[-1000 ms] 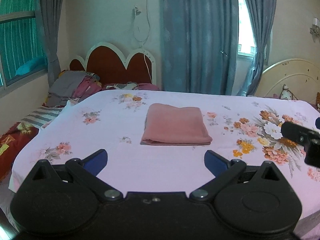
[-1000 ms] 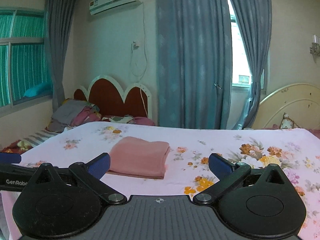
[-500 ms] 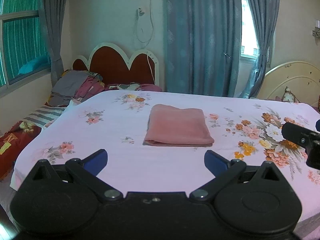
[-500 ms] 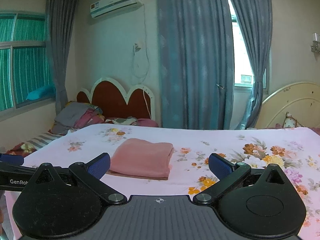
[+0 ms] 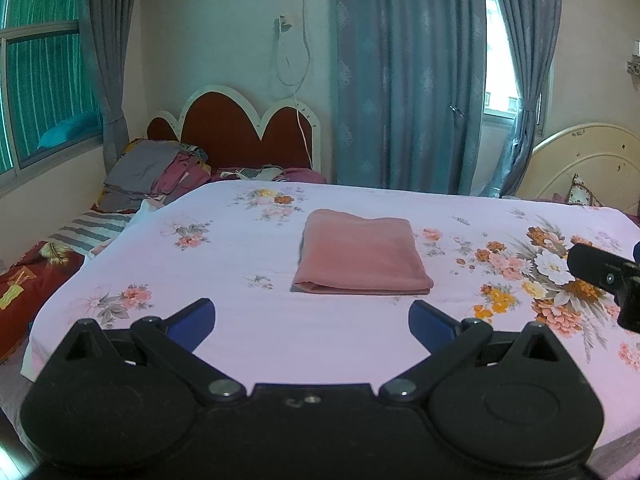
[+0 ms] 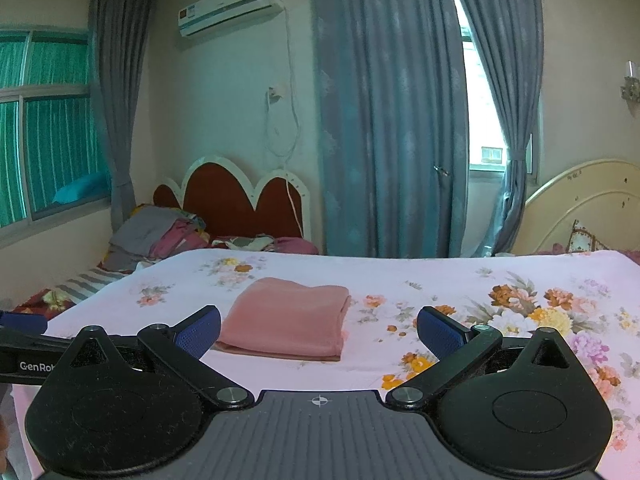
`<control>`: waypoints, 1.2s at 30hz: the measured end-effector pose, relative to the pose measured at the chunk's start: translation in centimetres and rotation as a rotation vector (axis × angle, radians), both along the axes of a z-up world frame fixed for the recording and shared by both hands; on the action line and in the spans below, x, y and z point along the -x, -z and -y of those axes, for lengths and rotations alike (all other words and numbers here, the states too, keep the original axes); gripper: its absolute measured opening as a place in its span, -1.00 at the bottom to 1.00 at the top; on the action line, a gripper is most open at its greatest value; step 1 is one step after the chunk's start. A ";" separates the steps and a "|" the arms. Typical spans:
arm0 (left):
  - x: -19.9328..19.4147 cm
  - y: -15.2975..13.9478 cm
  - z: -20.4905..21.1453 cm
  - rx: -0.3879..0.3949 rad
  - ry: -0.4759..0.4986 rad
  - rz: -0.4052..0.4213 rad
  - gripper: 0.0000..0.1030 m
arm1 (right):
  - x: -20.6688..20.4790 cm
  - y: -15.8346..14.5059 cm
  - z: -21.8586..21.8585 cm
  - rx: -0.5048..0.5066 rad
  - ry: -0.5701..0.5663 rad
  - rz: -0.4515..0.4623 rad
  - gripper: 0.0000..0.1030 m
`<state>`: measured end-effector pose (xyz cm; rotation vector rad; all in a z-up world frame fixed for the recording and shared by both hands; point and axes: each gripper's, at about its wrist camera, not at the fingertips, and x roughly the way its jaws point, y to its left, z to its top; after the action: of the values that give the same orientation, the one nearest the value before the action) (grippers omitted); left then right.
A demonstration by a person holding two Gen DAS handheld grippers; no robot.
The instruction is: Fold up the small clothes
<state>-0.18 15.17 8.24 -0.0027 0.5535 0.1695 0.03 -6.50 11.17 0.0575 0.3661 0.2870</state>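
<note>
Bed: my floral pink sheet spreads flat ahead of me.
Cloth: the pink cloth lies folded at 12 o'clock on the sheet.
Left gripper: my fingers are spread, empty, short of the cloth.
Right gripper: spread and empty too.
Room: blue curtains at 12 o'clock, red headboard at 11, clothes pile at 10.

Both black grippers carry blue-padded fingers, silver pivot screws and white "GenRo" lettering.
</note>
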 end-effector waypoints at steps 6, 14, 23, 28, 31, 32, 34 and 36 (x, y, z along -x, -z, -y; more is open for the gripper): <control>-0.2 0.1 -0.3 -0.001 -0.005 0.000 1.00 | -0.1 0.1 -0.4 -0.002 -0.004 -0.005 1.00; -0.3 0.1 -0.7 -0.001 -0.011 -0.002 1.00 | -0.5 0.0 -0.7 -0.009 -0.010 -0.010 1.00; -0.4 0.1 -0.9 -0.001 -0.011 -0.004 1.00 | -0.8 0.1 -1.4 -0.010 -0.012 -0.020 1.00; -0.5 0.1 -1.0 0.000 -0.011 -0.008 1.00 | -0.9 0.1 -1.2 -0.011 -0.014 -0.021 1.00; -0.6 0.1 -1.2 0.000 -0.012 -0.009 1.00 | -1.1 0.3 -1.2 -0.011 -0.015 -0.025 1.00; -0.6 0.1 -1.2 0.000 -0.013 -0.010 1.00 | -1.1 0.3 -1.2 -0.010 -0.015 -0.026 1.00; -0.8 0.2 -1.2 0.000 -0.013 -0.013 1.00 | -1.2 0.4 -1.3 -0.010 -0.016 -0.029 1.00; -0.9 0.3 -1.3 0.001 -0.013 -0.016 1.00 | -1.3 0.5 -1.3 -0.010 -0.017 -0.031 1.00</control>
<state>0.72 16.50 7.96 -0.0064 0.5699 0.1822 1.36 -5.20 10.66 0.0687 0.3962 0.3046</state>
